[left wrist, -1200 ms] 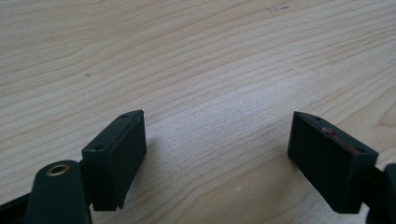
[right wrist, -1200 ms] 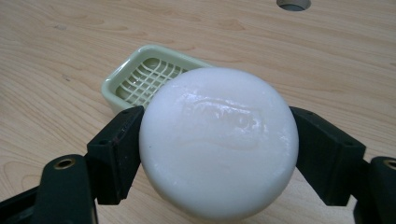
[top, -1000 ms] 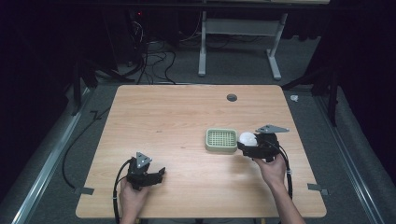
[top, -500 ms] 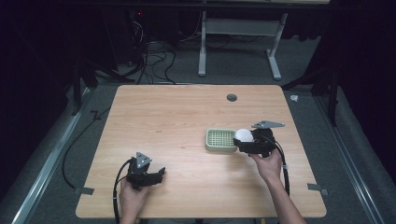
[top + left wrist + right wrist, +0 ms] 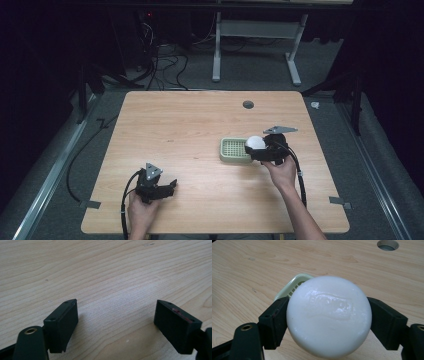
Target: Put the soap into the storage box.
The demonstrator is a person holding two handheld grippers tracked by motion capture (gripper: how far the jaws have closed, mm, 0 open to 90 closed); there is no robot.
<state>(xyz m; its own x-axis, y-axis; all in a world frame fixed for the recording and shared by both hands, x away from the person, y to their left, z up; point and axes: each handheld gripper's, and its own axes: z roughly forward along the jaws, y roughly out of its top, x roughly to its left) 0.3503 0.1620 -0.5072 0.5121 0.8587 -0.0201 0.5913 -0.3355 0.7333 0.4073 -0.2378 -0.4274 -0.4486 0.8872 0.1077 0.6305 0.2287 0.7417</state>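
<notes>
1. The right gripper point(image 5: 329, 322) has its two black jaws clamped on a round white bar of soap point(image 5: 329, 318), one jaw pressed to each side of it; faint raised lettering shows on the soap's upper face.
2. In the high view the soap point(image 5: 255, 142) is held just over the right end of a pale green slotted soap dish point(image 5: 234, 150), whose corner shows behind the soap in the right gripper view point(image 5: 297, 282).
3. The right hand point(image 5: 281, 171) holds that gripper point(image 5: 257, 150) at the right half of the worktop point(image 5: 200, 125).
4. The left gripper point(image 5: 116, 320) has its jaws wide apart with nothing between them, only bare wood grain.
5. The left gripper point(image 5: 167, 187) rests near the front edge of the worktop, well apart from the dish, held by the left hand point(image 5: 141, 212).
6. A round cable hole point(image 5: 248, 104) sits toward the worktop's far edge.
</notes>
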